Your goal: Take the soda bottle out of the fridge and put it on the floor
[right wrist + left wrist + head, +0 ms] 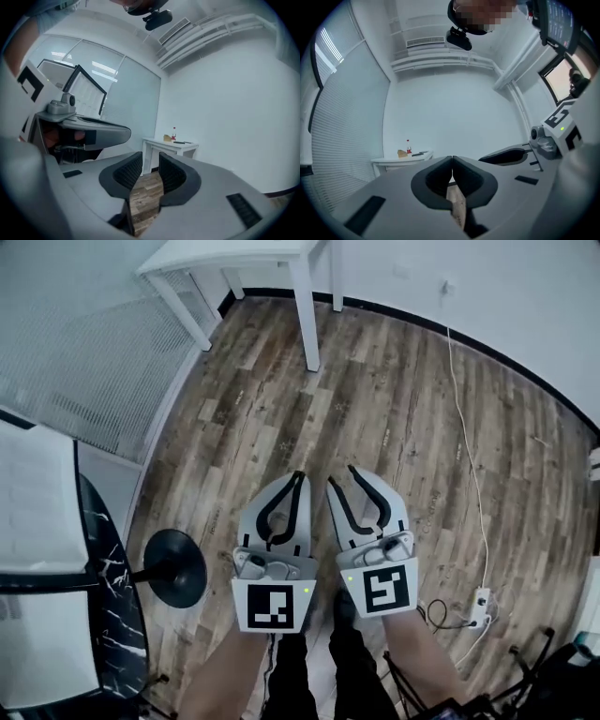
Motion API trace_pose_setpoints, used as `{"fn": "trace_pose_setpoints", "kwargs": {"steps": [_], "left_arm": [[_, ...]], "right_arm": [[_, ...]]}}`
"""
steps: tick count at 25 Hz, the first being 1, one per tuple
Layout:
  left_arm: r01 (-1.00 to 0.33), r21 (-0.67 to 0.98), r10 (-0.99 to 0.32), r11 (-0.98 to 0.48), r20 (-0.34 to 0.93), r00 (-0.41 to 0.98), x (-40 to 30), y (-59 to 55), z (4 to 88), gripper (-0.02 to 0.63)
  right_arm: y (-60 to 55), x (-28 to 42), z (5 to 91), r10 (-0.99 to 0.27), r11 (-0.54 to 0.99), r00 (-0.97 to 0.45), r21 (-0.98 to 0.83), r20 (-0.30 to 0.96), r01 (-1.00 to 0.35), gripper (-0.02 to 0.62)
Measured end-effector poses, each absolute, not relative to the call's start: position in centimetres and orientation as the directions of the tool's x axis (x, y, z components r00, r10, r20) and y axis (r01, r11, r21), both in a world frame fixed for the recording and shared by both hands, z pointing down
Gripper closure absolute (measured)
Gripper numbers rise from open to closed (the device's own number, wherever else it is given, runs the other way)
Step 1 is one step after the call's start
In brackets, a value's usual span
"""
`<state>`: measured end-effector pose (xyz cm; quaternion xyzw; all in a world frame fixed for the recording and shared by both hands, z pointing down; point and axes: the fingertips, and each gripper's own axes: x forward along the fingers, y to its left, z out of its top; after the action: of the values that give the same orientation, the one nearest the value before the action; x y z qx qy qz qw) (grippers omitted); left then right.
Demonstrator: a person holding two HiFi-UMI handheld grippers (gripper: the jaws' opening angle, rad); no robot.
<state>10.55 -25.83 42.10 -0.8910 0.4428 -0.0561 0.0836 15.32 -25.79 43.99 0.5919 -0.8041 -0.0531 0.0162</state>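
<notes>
Left gripper [452, 160] held level, jaws shut tip to tip on nothing, right gripper [151, 161] held just beside it, jaws partly parted, nothing between them, red-labelled bottle [408, 146] seen upright on white table [401, 159], well ahead of both grippers.

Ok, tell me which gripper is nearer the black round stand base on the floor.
Left. The left gripper hangs just right of the base; the right gripper is beyond it, farther right.
</notes>
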Motion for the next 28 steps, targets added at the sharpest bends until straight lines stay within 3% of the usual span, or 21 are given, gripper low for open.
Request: {"fn": "trace_pose_setpoints", "kwargs": {"steps": [12, 18, 22, 28], "left_arm": [[-0.85, -0.279, -0.84, -0.447, -0.196, 0.506, 4.9, -20.8, 20.1, 0.589], [-0.887, -0.254, -0.847, -0.385, -0.284, 0.449, 2.6, -16.4, 12.1, 0.589], [-0.921, -0.209, -0.865, -0.328, -0.326, 0.382, 0.7, -14.3, 8.4, 0.589], [-0.946, -0.183, -0.884, -0.266, -0.344, 0.315, -0.6, -12.2, 5.7, 0.589]], "right_arm": [[-20.3, 14.4, 20.5, -0.926, 0.248, -0.29, 0.189, -0.24, -0.95, 0.507], [-15.3, 13.5, 11.1, -0.885, 0.236, -0.314, 0.249, -0.343, -0.939, 0.579], [-12.8, 12.5, 7.5, -0.855, 0.252, -0.341, 0.263, -0.39, -0.931, 0.581], [-11.4, 12.6, 6.8, -0.872, 0.262, -0.343, 0.257, -0.349, -0.93, 0.583]]}}
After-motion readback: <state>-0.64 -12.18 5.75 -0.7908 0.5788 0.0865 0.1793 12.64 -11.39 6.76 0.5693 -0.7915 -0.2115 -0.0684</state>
